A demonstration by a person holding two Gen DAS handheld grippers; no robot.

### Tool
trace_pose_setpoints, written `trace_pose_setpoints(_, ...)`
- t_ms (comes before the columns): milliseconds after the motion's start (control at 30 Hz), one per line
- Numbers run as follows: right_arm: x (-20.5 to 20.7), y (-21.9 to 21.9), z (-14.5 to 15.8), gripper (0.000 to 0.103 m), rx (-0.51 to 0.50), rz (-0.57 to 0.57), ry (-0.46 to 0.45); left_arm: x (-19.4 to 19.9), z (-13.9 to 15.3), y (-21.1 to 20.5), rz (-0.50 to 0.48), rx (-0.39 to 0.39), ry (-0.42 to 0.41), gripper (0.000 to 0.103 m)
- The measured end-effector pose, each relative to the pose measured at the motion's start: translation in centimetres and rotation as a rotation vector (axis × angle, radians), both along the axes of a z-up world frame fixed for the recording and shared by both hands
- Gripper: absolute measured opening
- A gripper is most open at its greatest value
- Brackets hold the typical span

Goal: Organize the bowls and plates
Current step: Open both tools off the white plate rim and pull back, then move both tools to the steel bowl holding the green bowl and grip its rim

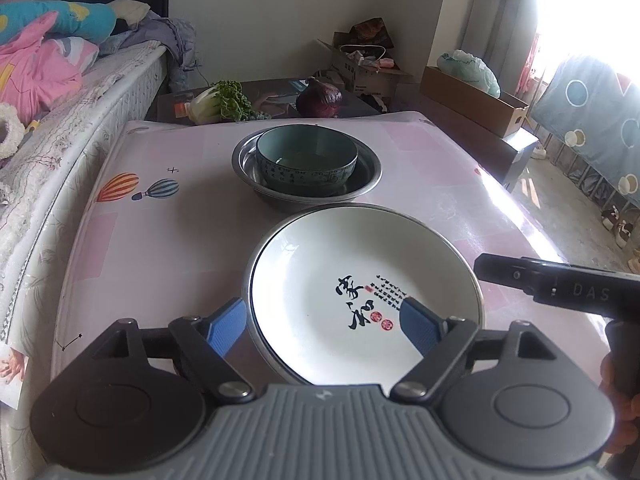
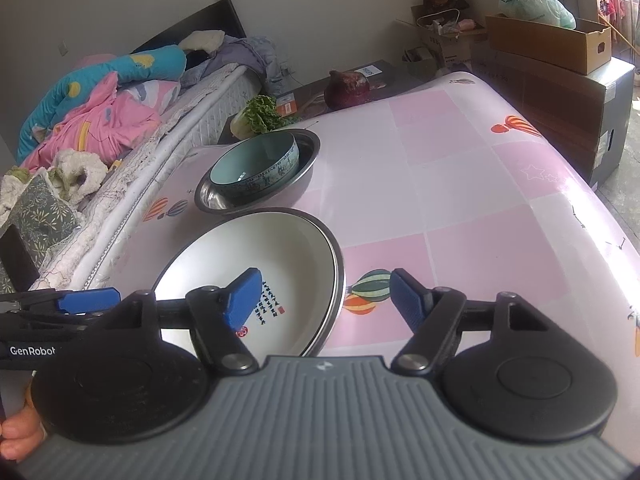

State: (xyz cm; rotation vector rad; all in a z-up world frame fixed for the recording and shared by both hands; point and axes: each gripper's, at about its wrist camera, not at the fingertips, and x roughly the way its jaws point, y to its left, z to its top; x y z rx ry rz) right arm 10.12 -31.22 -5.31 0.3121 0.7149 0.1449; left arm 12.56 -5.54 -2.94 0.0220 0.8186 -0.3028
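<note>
A white plate [image 1: 360,264] with black calligraphy lies nested in a metal plate [image 1: 251,276] on the pink table [image 1: 160,240]. Behind it a teal bowl [image 1: 306,156] sits inside a steel bowl [image 1: 368,168]. My left gripper [image 1: 320,306] is open astride the plates' near left rim, one blue finger outside it, the other above the white plate. My right gripper [image 2: 325,276] is open astride the white plate's [image 2: 248,248] right rim, and its right finger hangs above the tablecloth. Neither pair of pads presses on anything.
A bed [image 1: 60,92] with heaped bedding runs along the table's left side. Past the far edge lie a leafy cabbage [image 1: 220,100] and a purple cabbage [image 1: 320,98]. Cardboard boxes [image 1: 472,96] stand at the back right. A hand [image 2: 16,432] holds the left gripper's handle.
</note>
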Motion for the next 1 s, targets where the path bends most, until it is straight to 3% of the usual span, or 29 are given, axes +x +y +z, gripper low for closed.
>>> trace_pose_setpoints(667,-1.4,0.3,1.1,0.076,0.006,0.003,-0.011,-0.8,1.0,1.4,0.048,-0.001,-0.003,0.091)
trace_pose_setpoints(1000,1.2,-0.9,2.9,0.076,0.017,0.003,-0.043,2.3,2.6,3.4,0.095,-0.010,-0.056,0.091)
